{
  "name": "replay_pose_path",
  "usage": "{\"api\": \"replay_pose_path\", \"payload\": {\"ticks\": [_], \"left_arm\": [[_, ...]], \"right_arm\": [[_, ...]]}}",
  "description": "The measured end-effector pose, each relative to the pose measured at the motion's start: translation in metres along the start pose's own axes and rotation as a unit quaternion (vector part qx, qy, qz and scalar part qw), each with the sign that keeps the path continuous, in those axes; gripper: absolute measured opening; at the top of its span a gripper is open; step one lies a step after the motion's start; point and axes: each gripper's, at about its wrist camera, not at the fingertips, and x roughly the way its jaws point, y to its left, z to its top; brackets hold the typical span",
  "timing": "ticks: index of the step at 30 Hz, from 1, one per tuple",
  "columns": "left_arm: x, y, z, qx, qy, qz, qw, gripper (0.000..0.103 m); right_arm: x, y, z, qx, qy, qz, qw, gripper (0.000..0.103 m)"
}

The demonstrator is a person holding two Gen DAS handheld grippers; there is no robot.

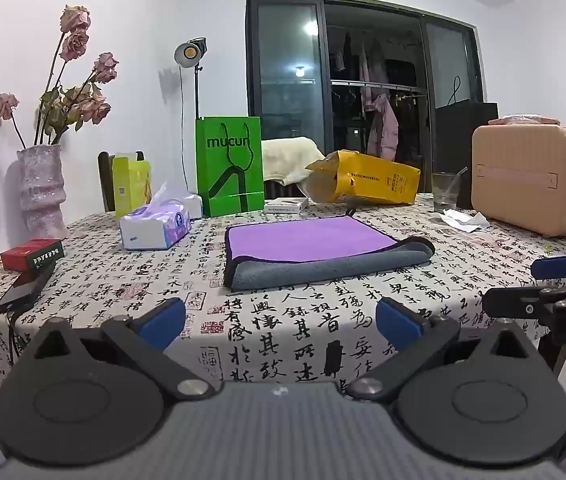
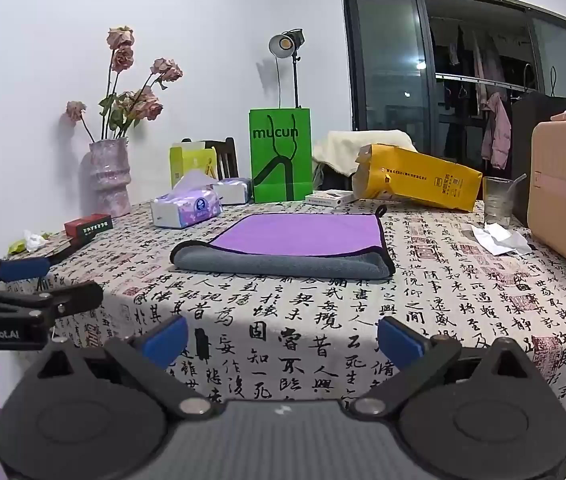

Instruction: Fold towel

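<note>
Closest to the viewer, the left gripper (image 1: 281, 322) is held above the near edge of the table (image 1: 323, 344), its blue-padded jaws spread wide apart with nothing between them. The right gripper (image 2: 282, 340) is held beside it in the same way, jaws wide apart and empty; each gripper appears at the edge of the other's view. The table wears a white cloth printed with black calligraphy and red seals. Past the grippers, near the middle of the table and well apart from both, lies the towel (image 1: 315, 248), folded flat with a purple face on top, a grey layer showing along its near edge, and dark trim. To its left sit a tissue pack (image 1: 154, 227) and, nearer the table's left edge, a small red box (image 1: 31, 254). To its right lies crumpled white paper (image 1: 463, 218) beside a clear glass (image 1: 445, 191) and a beige case (image 1: 531, 178). Behind the towel stand a green bag (image 1: 230, 166) and a tipped yellow bag (image 1: 367, 178). At the far left, a pink vase (image 1: 41, 188) holds dried roses against a white wall; a lamp (image 1: 189, 54) and dark glass doors stand beyond.
</note>
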Motion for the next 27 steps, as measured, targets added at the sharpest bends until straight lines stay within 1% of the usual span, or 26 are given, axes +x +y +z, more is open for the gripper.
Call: {"api": "replay_pose_path", "payload": {"ticks": [9,27], "left_arm": [[-0.0002,0.0001,0.0,0.0,0.001,0.0,1.0,0.103],[0.0046,-0.0061,-0.0034,0.0,0.003,-0.001,1.0,0.103]], "right_arm": [[-0.0013,-0.0023,-0.0044,0.003,0.002,0.0,1.0,0.102],[0.0015,-0.0025,-0.0028,0.006,0.007,0.0,1.0,0.102]]}}
